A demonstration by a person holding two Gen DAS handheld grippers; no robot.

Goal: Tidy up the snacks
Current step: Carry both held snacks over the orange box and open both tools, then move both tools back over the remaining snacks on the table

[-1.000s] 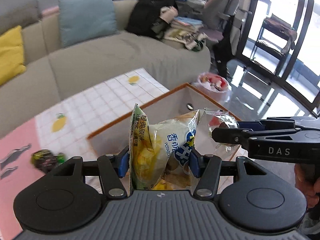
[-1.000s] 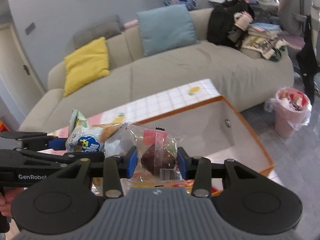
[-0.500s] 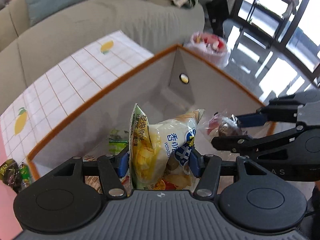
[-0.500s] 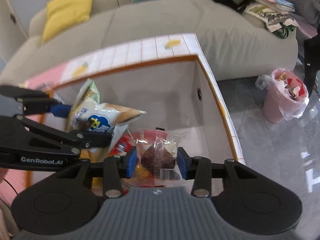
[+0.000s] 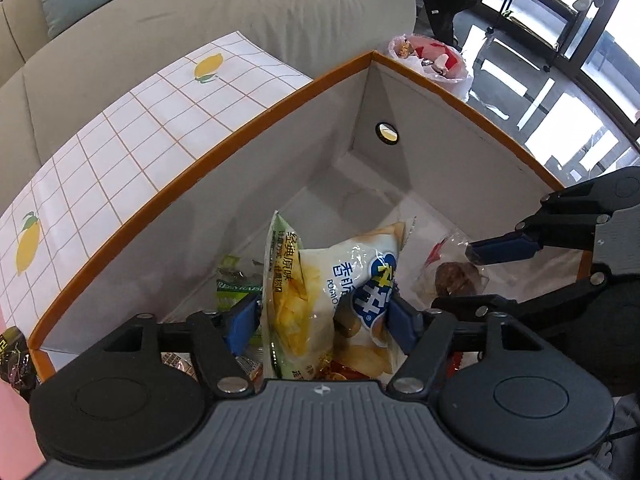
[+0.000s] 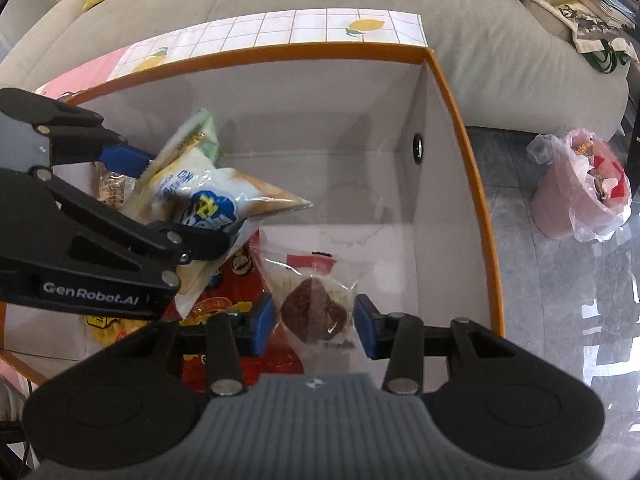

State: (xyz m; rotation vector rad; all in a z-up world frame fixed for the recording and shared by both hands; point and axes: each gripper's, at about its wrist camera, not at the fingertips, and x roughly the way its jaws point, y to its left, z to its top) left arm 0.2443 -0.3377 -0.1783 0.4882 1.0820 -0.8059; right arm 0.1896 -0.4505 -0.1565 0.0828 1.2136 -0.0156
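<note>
Both grippers have dropped into the orange-rimmed box (image 5: 224, 148). Left gripper (image 5: 320, 324) jaws just opened, chip bag (image 5: 332, 284) loose between them at lower centre, released. Right gripper (image 6: 314, 326) grasps the wrapped pastry (image 6: 314, 312), release likely next.

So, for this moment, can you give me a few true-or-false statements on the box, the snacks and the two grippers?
1. The chip bag sits between the left gripper jaws. True; those jaws have just been opening around it.
2. The box has a blue rim. False: the rim is orange.
3. The right gripper holds a wrapped pastry over the box. True.
4. The box is empty. False: snacks already lie in it, among them a red packet.
5. The pink bin stands on the table. False: it stands on the floor.
</note>
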